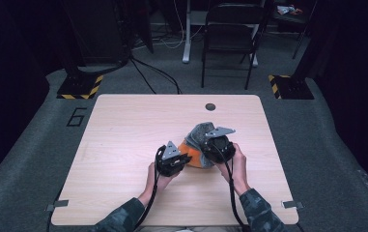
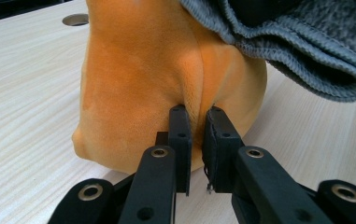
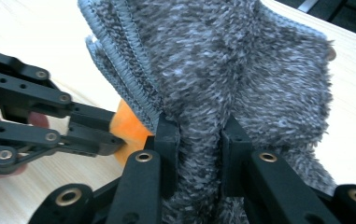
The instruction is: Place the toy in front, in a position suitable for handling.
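Near the middle of the pale wooden table [image 1: 123, 125], an orange plush toy [image 2: 138, 70] is sitting with a grey fuzzy sock [image 3: 241, 70] draping over it. The left gripper [image 2: 196, 116] is pinching a fold of the plush, while the right gripper [image 3: 199, 135] is clamping the sock. Grey carpet and a black folding chair [image 1: 230, 34] are lying beyond, and the sock is hiding the toy's top.

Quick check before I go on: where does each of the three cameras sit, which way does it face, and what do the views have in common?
High view: above the near edge of the table, facing forward and down; both forearms, left tool, right tool.
Left gripper view: rides the left tool, looking along its jaws, pinched on the orange plush toy.
Right gripper view: rides the right tool, jaws clamped on the grey fuzzy cloth.
Shared: toy and cloth appear in all three.
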`<state>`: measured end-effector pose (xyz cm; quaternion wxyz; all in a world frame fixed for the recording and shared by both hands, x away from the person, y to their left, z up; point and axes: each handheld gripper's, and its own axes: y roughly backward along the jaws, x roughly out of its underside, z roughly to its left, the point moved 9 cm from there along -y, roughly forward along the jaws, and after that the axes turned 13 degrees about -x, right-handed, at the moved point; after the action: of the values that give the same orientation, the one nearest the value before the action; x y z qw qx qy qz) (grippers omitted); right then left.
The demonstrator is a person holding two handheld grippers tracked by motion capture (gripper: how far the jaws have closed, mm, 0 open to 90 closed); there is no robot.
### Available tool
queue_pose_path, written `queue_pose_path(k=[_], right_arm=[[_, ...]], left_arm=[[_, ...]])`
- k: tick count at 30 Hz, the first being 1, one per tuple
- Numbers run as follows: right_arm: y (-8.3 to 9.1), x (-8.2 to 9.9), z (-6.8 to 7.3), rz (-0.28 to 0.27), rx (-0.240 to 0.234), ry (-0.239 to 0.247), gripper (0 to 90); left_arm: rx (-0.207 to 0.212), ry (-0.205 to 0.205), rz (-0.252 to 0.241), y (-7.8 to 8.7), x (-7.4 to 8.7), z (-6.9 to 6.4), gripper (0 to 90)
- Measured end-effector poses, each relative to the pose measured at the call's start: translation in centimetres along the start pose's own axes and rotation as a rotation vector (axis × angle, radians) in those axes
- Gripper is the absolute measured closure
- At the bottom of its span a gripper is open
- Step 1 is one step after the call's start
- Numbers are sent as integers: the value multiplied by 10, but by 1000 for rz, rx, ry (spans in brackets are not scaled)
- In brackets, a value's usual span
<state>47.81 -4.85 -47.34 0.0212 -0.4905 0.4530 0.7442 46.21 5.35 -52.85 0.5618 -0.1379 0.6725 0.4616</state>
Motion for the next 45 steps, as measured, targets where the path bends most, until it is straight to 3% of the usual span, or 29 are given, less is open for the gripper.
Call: queue_pose_path(k=[13,22,33,41,42,45], right_arm=[[3,14,-27,75,42,-36,728],[1,26,-45,113,48,-102,728],[-16,56,-68,187,84,-188,730],[-35,81,-75,279,87,-215,727],[-37,83,-77,292,88,-200,727],[-35,82,-77,303,85,-208,728]], left_arm=[[7,15,7,-1,1,2,821],[7,25,11,-2,2,4,821],[11,29,23,-2,3,4,821],[14,25,29,-1,4,4,820],[7,29,17,-2,3,5,820],[10,37,21,-1,4,6,819]])
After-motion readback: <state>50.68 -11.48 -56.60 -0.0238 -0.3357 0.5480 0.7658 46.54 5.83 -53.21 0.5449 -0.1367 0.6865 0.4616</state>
